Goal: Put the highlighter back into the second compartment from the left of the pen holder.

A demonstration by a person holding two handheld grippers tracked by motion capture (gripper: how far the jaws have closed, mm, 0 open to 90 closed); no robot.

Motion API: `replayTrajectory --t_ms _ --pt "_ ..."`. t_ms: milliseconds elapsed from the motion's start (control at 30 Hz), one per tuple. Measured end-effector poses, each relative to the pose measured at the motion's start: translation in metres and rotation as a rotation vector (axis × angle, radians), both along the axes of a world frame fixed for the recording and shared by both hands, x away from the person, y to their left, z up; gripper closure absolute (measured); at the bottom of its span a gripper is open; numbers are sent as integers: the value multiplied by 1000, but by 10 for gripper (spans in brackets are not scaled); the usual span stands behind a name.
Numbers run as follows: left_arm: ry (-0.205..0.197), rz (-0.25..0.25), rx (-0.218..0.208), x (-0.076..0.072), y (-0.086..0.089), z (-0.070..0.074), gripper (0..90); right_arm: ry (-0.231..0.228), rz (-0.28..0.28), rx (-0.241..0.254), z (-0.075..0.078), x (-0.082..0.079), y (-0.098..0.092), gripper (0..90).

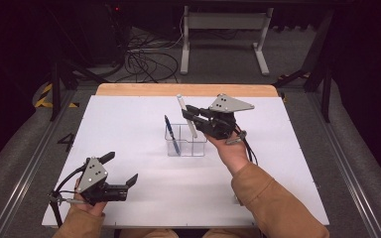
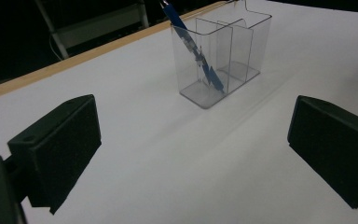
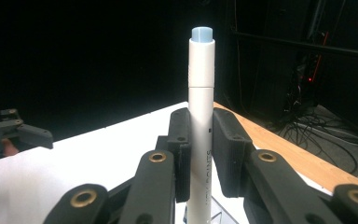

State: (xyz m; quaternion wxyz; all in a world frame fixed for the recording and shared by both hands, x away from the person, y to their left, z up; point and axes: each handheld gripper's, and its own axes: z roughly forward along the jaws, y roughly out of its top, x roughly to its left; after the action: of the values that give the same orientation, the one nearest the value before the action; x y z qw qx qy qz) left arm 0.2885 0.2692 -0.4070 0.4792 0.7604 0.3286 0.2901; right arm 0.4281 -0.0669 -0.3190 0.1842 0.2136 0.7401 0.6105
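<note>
One white marker (image 3: 201, 116), light, stiff, slick-barreled, clamped mid-barrel in right gripper (image 1: 194, 115) jaws above clear organizer (image 1: 186, 141) mid-tabletop; left gripper (image 1: 120, 171) jaws spread, empty, near front-left corner.

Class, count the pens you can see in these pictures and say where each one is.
2. A blue pen leans in the left compartment of the clear holder. A white pen is clamped in the right gripper, its lower end at the holder. None seem hidden.

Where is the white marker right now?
The white marker is clamped in the right gripper, right of centre in the high view, its lower end dipping into the clear holder beside the blue pen.
</note>
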Motion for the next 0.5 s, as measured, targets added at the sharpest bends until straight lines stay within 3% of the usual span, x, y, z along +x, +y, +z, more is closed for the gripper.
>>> replayTrajectory --t_ms 500 --pt "4 -1 -4 0 0 -1 34 20 -15 7 -17 22 13 779"
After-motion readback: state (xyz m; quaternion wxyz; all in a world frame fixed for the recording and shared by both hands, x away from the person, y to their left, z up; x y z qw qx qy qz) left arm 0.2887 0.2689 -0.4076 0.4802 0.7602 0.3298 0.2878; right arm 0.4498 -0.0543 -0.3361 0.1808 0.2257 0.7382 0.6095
